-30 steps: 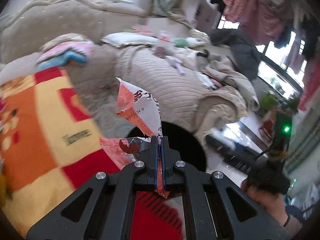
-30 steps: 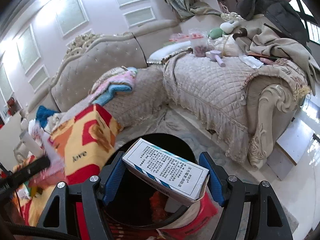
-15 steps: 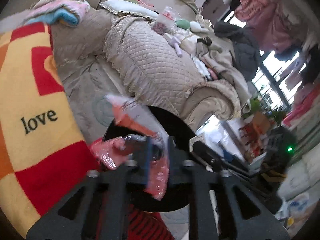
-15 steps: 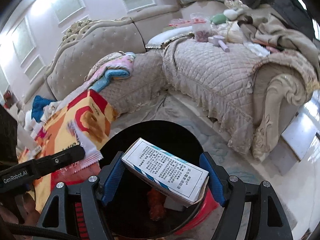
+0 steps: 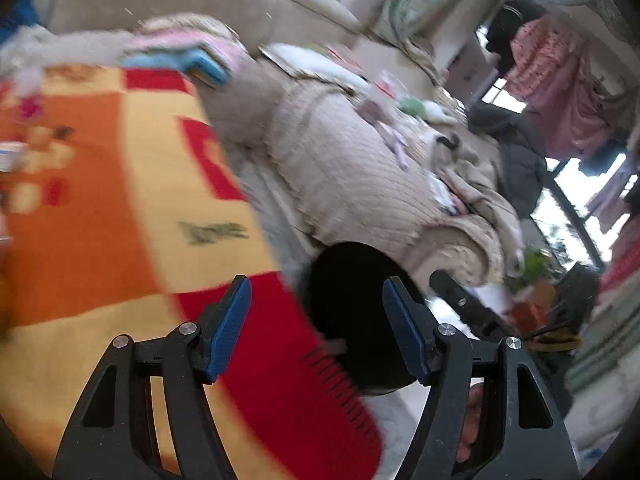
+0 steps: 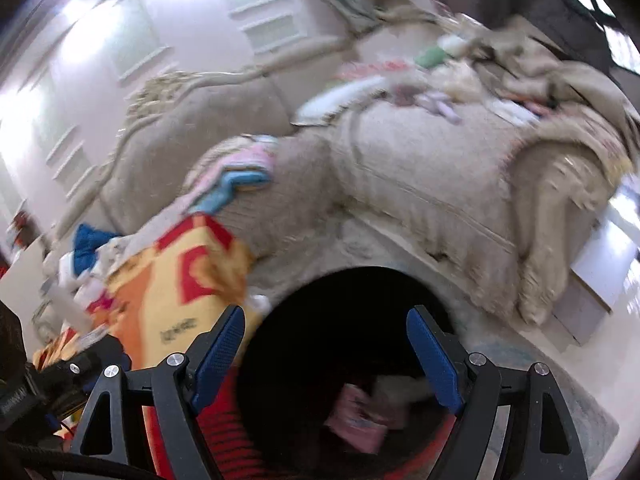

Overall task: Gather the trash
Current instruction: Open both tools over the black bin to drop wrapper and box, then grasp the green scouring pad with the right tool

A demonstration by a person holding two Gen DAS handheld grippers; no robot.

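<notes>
The left tongs stand wide with nothing between their blue ribbed pads, their jaws having just been opening, above a soft orange, yellow and red blanket beside the round black bin. The right tongs, also wide and just opened further, hang empty over the bin's dark mouth, where a crumpled pink wrapper and a blurred white box lie inside. Behind stands a beige quilted sofa.
</notes>
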